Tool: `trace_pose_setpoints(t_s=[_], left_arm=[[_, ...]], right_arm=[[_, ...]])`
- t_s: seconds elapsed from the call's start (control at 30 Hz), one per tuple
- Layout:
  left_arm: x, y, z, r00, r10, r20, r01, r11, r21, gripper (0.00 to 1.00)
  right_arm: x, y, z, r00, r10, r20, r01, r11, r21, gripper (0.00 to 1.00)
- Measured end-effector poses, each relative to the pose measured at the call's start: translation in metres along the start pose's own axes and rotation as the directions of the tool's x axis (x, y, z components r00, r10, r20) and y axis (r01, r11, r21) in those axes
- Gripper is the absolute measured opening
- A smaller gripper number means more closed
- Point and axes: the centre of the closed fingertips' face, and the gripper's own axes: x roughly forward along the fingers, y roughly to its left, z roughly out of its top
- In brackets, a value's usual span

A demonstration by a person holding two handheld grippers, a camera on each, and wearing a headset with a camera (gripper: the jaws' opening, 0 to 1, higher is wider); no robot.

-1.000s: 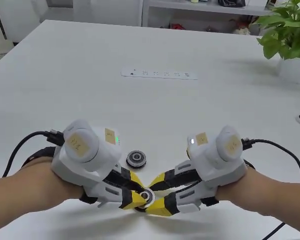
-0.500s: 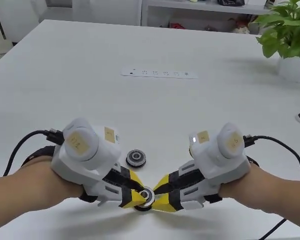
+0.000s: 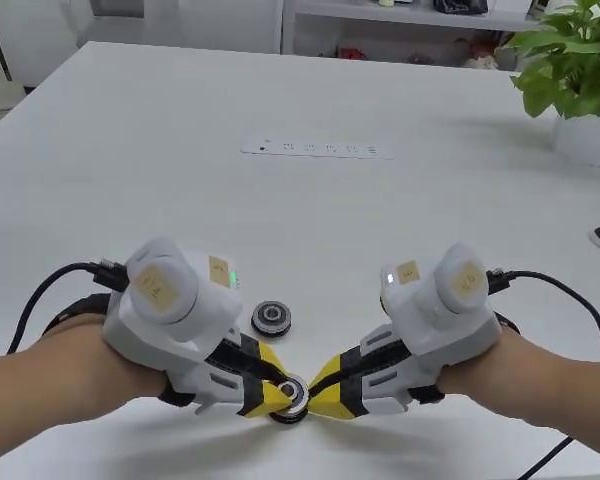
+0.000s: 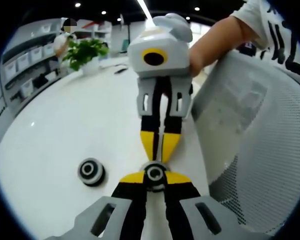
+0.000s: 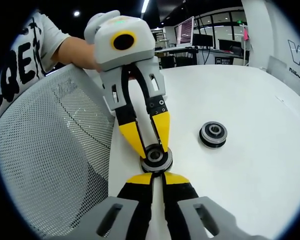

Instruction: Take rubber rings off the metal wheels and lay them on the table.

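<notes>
Metal wheel (image 3: 292,392) sits near the table (image 3: 380,220) edge, clamped in my left hand-held gripper (image 3: 272,393). The right hand-held gripper (image 3: 320,396) is pinched nearly closed at its rim. Whether it caught the rubber ring (image 5: 149,161), I cannot tell. Risk: a shallow pinch slips off, or the wheel twists free and rolls overboard.

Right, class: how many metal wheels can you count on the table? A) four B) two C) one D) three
B: one wheel is gripped by the left gripper, and a second wheel lies free on the table beyond it.
</notes>
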Motion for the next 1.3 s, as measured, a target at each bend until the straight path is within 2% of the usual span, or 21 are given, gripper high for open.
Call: trace_pose_setpoints(t_s=[0.63,0.87,1.0,1.13,1.3], left_arm=[[0.0002,0.0003,-0.0001,0.9999,0.008,-0.007,-0.008,1.0,0.001,0.13],[0.0005,-0.0002,-0.0001,0.9999,0.012,-0.009,-0.012,1.0,0.0,0.12],[0.0015,-0.0008,0.0006,0.9995,0.022,-0.021,-0.022,1.0,-0.006,0.12],[0.0017,-0.001,0.0006,0.9987,0.028,-0.042,-0.027,1.0,0.007,0.12],[0.0015,-0.0005,0.0003,0.998,0.037,-0.051,-0.037,0.999,0.01,0.12]], right_arm=[[-0.0012,-0.0041,-0.0004,0.9998,-0.003,0.018,0.002,0.998,0.069,0.0],[-0.0045,-0.0043,-0.0001,0.9998,0.002,0.021,-0.004,0.992,0.123,0.0],[-0.0054,-0.0043,0.0007,0.9999,0.012,0.006,-0.013,0.991,0.132,0.0],[-0.0047,-0.0039,0.0013,0.9993,0.014,-0.036,-0.01,0.992,0.129,0.0],[-0.0061,-0.005,0.0007,0.9983,0.002,-0.059,0.009,0.985,0.173,0.0]])
